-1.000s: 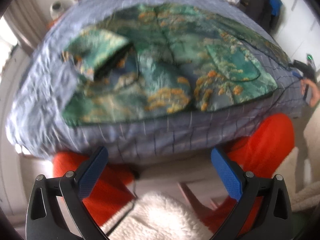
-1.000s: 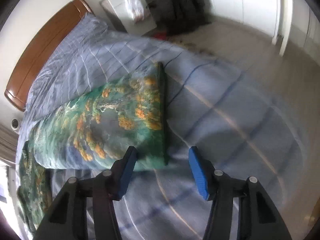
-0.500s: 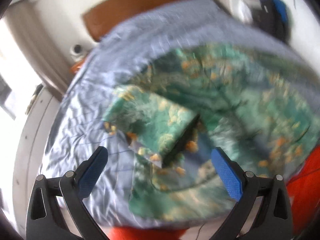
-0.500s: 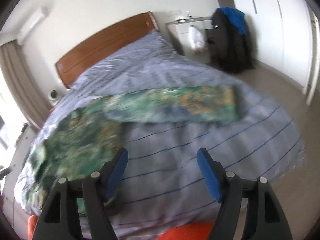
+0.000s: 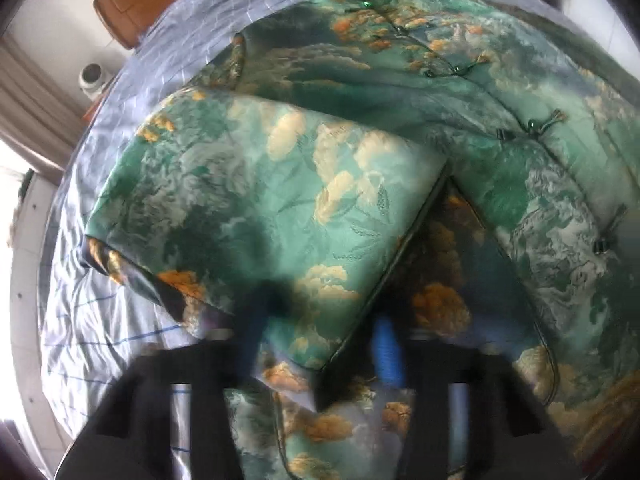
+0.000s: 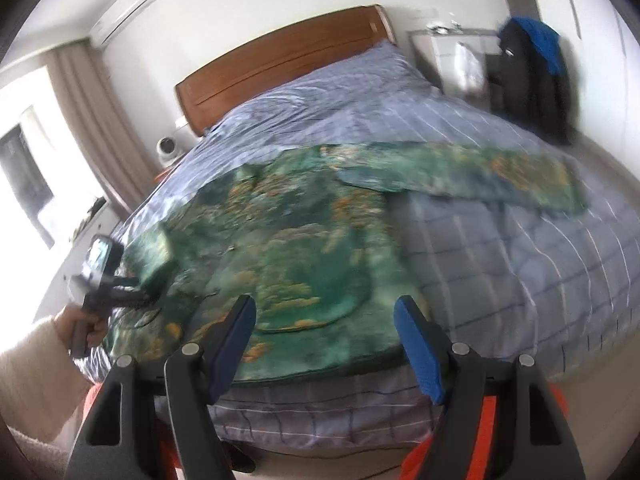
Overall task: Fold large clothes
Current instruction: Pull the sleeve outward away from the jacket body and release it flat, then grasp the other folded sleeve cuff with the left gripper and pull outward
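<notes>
A large green jacket (image 6: 288,248) with an orange and cream pattern lies spread on the bed. Its right sleeve (image 6: 480,176) stretches out to the right. Its left sleeve (image 5: 280,200) is folded in over the body. My left gripper (image 5: 320,328) is low over that sleeve's cuff edge, fingers blurred and narrowed around the cuff; it also shows in the right wrist view (image 6: 120,276). Whether it grips the cloth is unclear. My right gripper (image 6: 326,340) is open and empty, above the jacket's hem at the bed's near edge.
The bed has a blue-grey striped cover (image 6: 540,264) and a wooden headboard (image 6: 280,60). Dark clothes (image 6: 532,76) hang at the back right by a white cabinet. A curtain (image 6: 92,132) and window are on the left. My orange trousers (image 6: 480,420) show below.
My left gripper has dropped down close onto the folded sleeve and its fingers have narrowed. My right gripper has pulled back from the right sleeve to the bed's near edge.
</notes>
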A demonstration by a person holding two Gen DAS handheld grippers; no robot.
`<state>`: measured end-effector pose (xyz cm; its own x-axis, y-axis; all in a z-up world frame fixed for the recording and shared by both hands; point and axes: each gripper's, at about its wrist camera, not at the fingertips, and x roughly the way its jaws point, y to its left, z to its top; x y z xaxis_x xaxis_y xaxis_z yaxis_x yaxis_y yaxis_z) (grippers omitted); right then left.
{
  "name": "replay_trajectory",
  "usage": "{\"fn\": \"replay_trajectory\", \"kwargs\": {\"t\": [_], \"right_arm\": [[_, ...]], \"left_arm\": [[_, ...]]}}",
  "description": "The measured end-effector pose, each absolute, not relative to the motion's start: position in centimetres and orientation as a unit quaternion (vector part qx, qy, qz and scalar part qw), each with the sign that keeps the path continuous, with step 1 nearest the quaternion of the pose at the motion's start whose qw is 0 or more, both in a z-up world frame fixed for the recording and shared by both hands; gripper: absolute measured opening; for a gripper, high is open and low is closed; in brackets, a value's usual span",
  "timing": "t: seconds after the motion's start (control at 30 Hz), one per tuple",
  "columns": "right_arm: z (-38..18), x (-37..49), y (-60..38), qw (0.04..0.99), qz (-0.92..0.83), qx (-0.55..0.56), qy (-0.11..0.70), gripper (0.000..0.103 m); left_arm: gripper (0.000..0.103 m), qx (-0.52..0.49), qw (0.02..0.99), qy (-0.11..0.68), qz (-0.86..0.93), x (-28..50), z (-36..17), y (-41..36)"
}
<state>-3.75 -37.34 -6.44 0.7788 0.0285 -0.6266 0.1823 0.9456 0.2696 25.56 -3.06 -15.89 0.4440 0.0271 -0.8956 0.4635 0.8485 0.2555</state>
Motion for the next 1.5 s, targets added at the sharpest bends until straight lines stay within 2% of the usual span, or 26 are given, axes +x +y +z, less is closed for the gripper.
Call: {"fn": "replay_trajectory", "kwargs": {"t": [0.03,0.07,0.17,0.27,0.43,0.57,0.73,1.03,1.1,1.17,1.2,1.23,1.27,1.33,1.5], "right_arm": [[-6.3,-3.4,-36.5,0.931,-0.037,0.151,0.33,0.071],[-6.2,-3.1,-35.6,0.933,-0.032,0.14,0.33,0.071],[-6.1,-2.2,-33.5,0.936,-0.014,0.116,0.333,0.071],[-6.1,-1.6,-31.5,0.938,0.005,0.098,0.333,0.071],[-6.7,-0.8,-28.8,0.935,0.031,0.081,0.343,0.071],[-7.6,-0.2,-26.5,0.928,0.056,0.074,0.36,0.071],[-8.1,0.0,-24.4,0.923,0.078,0.063,0.372,0.071],[-8.4,0.3,-23.6,0.917,0.076,0.054,0.388,0.071],[-8.4,0.5,-23.6,0.916,0.075,0.054,0.39,0.071],[-8.5,0.7,-23.5,0.916,0.074,0.052,0.392,0.071],[-8.5,0.7,-23.4,0.915,0.074,0.052,0.392,0.071],[-8.6,0.8,-23.5,0.915,0.074,0.053,0.393,0.071],[-8.7,0.9,-23.6,0.915,0.074,0.055,0.394,0.071],[-9.0,1.0,-23.9,0.914,0.071,0.062,0.395,0.071],[-9.9,1.1,-25.2,0.912,0.056,0.086,0.398,0.071]], "left_arm": [[0.013,0.242,0.817,0.505,-0.134,25.5,-15.5,-2.9],[0.012,0.235,0.822,0.501,-0.134,25.5,-14.8,-2.5],[0.009,0.159,0.852,0.485,-0.119,26.0,-10.6,1.3],[0.008,0.073,0.888,0.451,-0.055,27.4,-5.6,8.3],[0.008,-0.022,0.906,0.404,0.122,29.6,-1.7,21.4],[0.007,-0.055,0.885,0.415,0.203,31.6,-3.2,28.0],[0.007,-0.107,0.852,0.446,0.251,33.6,-7.7,32.4],[0.007,-0.112,0.819,0.487,0.282,35.2,-14.0,34.3],[0.01,-0.117,0.815,0.493,0.281,35.3,-14.8,34.5],[0.03,-0.114,0.809,0.499,0.289,35.2,-15.3,34.9],[0.033,-0.11,0.807,0.498,0.298,34.7,-15.2,35.1],[0.043,-0.1,0.805,0.493,0.315,34.1,-14.9,35.4],[0.058,-0.098,0.805,0.489,0.321,33.4,-14.6,35.6],[0.07,-0.111,0.817,0.472,0.312,31.1,-13.3,35.9],[0.083,-0.105,0.854,0.439,0.258,24.3,-10.3,32.8]]}}
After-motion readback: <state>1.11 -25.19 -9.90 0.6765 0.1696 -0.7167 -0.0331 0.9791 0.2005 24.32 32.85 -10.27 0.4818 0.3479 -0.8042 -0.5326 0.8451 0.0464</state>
